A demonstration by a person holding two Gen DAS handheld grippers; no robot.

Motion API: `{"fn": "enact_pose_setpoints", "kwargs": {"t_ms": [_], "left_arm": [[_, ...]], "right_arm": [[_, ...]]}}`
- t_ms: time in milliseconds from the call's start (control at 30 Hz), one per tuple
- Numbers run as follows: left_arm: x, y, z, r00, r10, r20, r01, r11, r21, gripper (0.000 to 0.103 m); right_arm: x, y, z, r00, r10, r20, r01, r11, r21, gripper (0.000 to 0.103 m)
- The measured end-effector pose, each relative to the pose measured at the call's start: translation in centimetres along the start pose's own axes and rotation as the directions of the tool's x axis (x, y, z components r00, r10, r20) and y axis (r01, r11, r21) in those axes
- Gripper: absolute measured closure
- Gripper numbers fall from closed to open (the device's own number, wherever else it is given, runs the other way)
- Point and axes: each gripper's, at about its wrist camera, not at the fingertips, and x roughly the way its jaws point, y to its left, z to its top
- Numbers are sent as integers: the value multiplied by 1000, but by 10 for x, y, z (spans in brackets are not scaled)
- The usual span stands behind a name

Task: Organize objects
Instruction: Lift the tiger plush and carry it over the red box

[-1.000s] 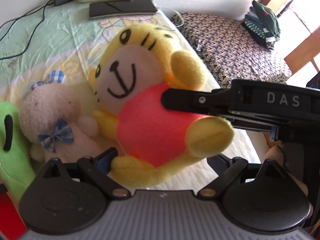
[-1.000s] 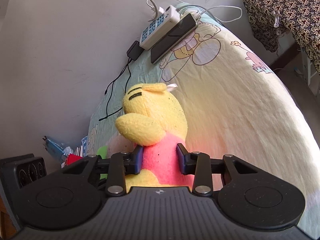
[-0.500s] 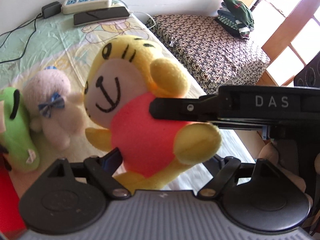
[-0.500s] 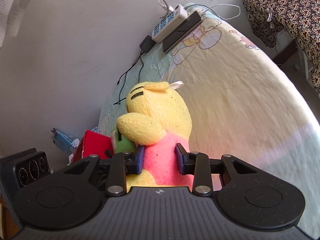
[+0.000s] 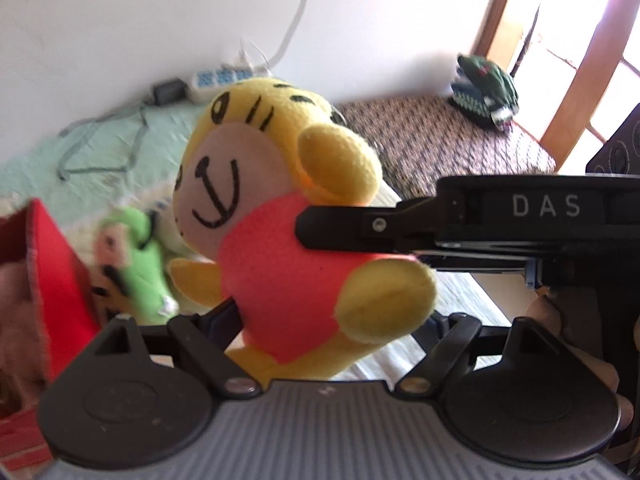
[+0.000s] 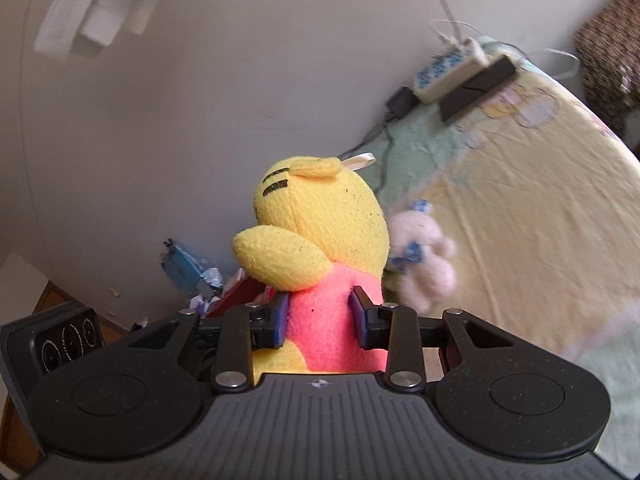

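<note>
The stuffed toy (image 6: 320, 248) is soft and light, judging by how its pink belly dents inward where the right hand-held gripper (image 6: 320, 316) pinches it. A plush like this should not slip or break, but it squashes and could twist in a loose hold. The firmest place to take it looks like the thick middle of the body, not a floppy arm or foot.

It has a yellow head with black stripes on top, a pale face with a stitched smile, a pink body and stubby yellow limbs, plus a small white ribbon loop on the head. It hangs in the air above the bed (image 6: 540, 200), near the wall-side edge, clamped at the waist by the right hand-held gripper, whose blue pads press in from both sides.

The left hand-held gripper (image 5: 332, 320) stands half-wide around the toy's lower body. Its left finger (image 5: 224, 314) is right against the pink cloth, but whether it presses I cannot tell.

On the bed lie a green plush (image 5: 140, 256) and a white bunny (image 6: 424, 256).
</note>
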Motion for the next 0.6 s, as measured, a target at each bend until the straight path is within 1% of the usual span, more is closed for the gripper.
{"fn": "enact_pose_setpoints", "kwargs": {"t_ms": [133, 333, 433, 600], "left_arm": [[-31, 27, -3, 997, 35, 65, -34, 999, -3, 19], [-74, 80, -13, 988, 91, 125, -86, 995, -47, 19], [-93, 106, -21, 982, 132, 139, -124, 990, -66, 19], [-114, 156, -36, 973, 191, 131, -177, 978, -111, 19]], "right_arm": [[18, 29, 0, 999, 39, 6, -39, 999, -33, 69], [59, 77, -12, 995, 101, -15, -102, 991, -88, 69], [85, 97, -22, 991, 129, -36, -132, 986, -99, 69], [132, 124, -40, 984, 157, -83, -166, 980, -110, 69]]}}
